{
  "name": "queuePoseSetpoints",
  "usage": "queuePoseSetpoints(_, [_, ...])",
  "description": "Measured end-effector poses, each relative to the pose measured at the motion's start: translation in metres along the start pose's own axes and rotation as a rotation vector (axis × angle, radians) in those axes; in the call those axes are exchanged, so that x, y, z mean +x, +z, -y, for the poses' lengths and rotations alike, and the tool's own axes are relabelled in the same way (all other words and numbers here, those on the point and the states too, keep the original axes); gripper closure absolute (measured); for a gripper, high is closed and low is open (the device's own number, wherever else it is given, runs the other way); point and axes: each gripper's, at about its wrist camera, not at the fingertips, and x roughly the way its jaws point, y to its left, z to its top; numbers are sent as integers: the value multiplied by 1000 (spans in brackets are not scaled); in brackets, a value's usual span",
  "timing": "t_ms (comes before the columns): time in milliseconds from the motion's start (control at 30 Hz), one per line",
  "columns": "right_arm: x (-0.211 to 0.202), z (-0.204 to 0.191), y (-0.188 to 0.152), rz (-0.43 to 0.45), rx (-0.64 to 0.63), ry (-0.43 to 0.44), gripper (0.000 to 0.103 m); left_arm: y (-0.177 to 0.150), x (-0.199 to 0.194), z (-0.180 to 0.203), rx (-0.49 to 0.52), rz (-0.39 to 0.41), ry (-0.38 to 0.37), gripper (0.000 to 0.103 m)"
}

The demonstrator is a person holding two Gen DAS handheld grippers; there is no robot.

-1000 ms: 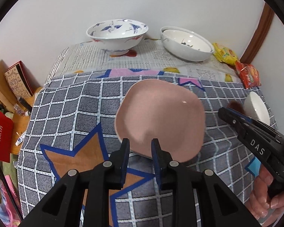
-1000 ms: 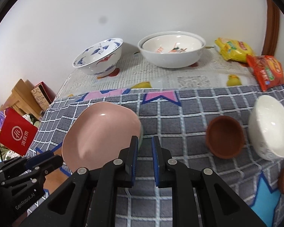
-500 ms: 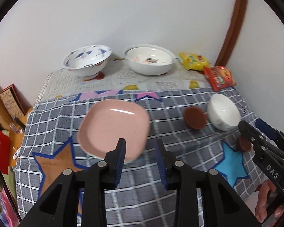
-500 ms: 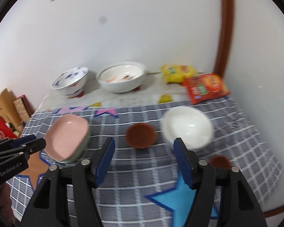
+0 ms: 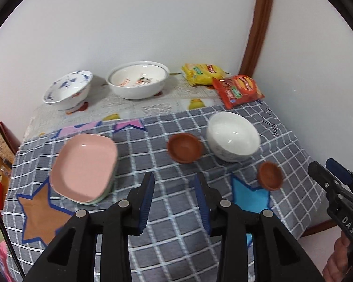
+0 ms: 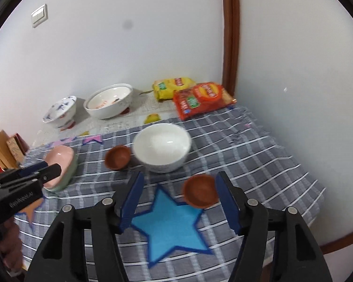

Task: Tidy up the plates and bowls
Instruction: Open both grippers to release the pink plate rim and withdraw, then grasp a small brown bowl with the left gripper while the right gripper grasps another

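A pink plate (image 5: 84,166) lies on a green plate (image 6: 71,174) at the left of the checked cloth. Further right stand a small brown bowl (image 5: 184,147), a white bowl (image 5: 233,136) and a second small brown bowl (image 5: 270,175). My left gripper (image 5: 175,195) hangs open above the cloth, right of the plates, with nothing between its fingers. My right gripper (image 6: 178,192) is open and its jaws are closing. The second brown bowl (image 6: 201,191) shows beyond them, close to the right finger, untouched. Each gripper appears at the edge of the other's view.
A blue-patterned bowl (image 5: 68,89) and a large white bowl (image 5: 137,80) stand at the back by the wall. Yellow (image 5: 203,72) and red (image 5: 237,89) snack packets lie at the back right. The table's right edge (image 5: 303,155) falls off near a wall.
Both grippers let go of the pink plate's rim, opened, and drew back, up and to the right. The plate stays on the green one.
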Motion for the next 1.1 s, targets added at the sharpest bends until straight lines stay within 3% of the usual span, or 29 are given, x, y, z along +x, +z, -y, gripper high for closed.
queuePoseSetpoints(67, [1, 7, -2, 9, -9, -29, 40, 1, 2, 10, 19, 0, 5, 70])
queuePoseSetpoints(333, [24, 33, -4, -60, 7, 17, 41, 6, 19, 25, 12, -31, 22, 70])
queuePoseSetpoints(433, [36, 40, -3, -85, 16, 35, 45, 9, 26, 24, 2, -39, 41, 70])
queuePoseSetpoints(767, [76, 54, -19, -153, 60, 42, 45, 7, 62, 5, -69, -94, 59, 70])
queuePoseSetpoints(1000, [106, 68, -29, -195, 124, 9, 45, 18, 101, 0, -28, -138, 67, 70])
queuePoseSetpoints(1100, [121, 71, -33, -230, 132, -16, 54, 23, 118, -7, -34, -157, 50, 70])
